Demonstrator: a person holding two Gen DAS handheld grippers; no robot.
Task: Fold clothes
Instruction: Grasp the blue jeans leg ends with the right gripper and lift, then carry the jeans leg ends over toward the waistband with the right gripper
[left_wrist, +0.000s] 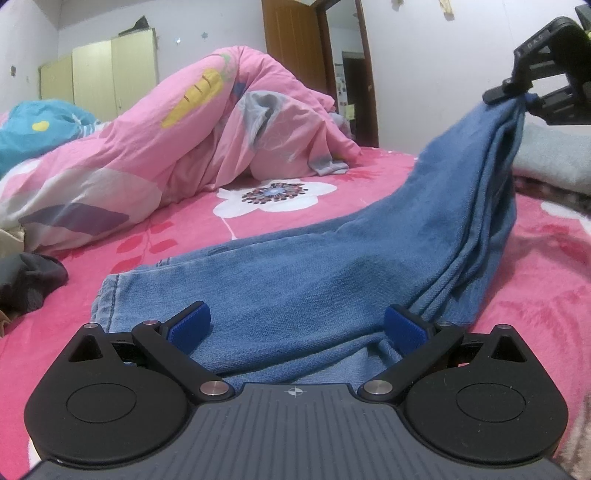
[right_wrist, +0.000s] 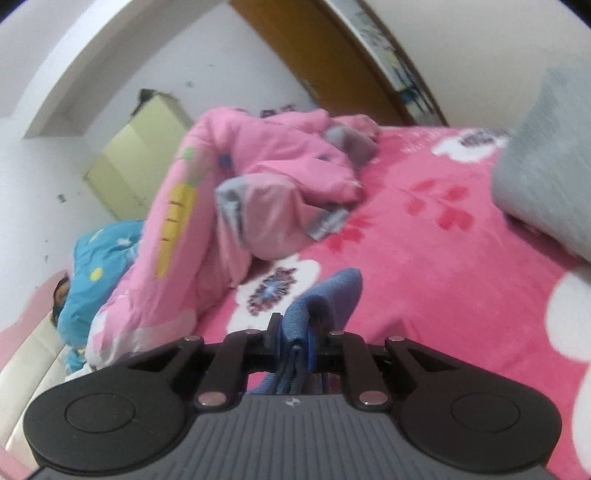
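Bed (left_wrist: 369, 192): pink fleece cover with white flowers and red sprigs, filling the scene from near to far; pink quilt (left_wrist: 207, 122) with a carrot print, heaped on the far left part of the bed; teal bedding (left_wrist: 40, 125) with yellow hearts, far left behind the quilt; grey pillow (left_wrist: 554, 155), right side of the bed; blue jeans (left_wrist: 303, 273), task garment, lying across the near middle of the bed, hem end flat at near left, the other end gathered into folds and lifted off the bed toward the upper right; dark garment (left_wrist: 29, 280), crumpled at the near left edge; left gripper (left_wrist: 297, 326), near centre, low over the jeans, jaws spread wide, blue pads either side of the denim and not pressing it, holding nothing; right gripper (right_wrist: 295, 341), raised at the far right, jaws nearly together and clamped on the bunched end of the jeans, fabric hanging down from it to the bed
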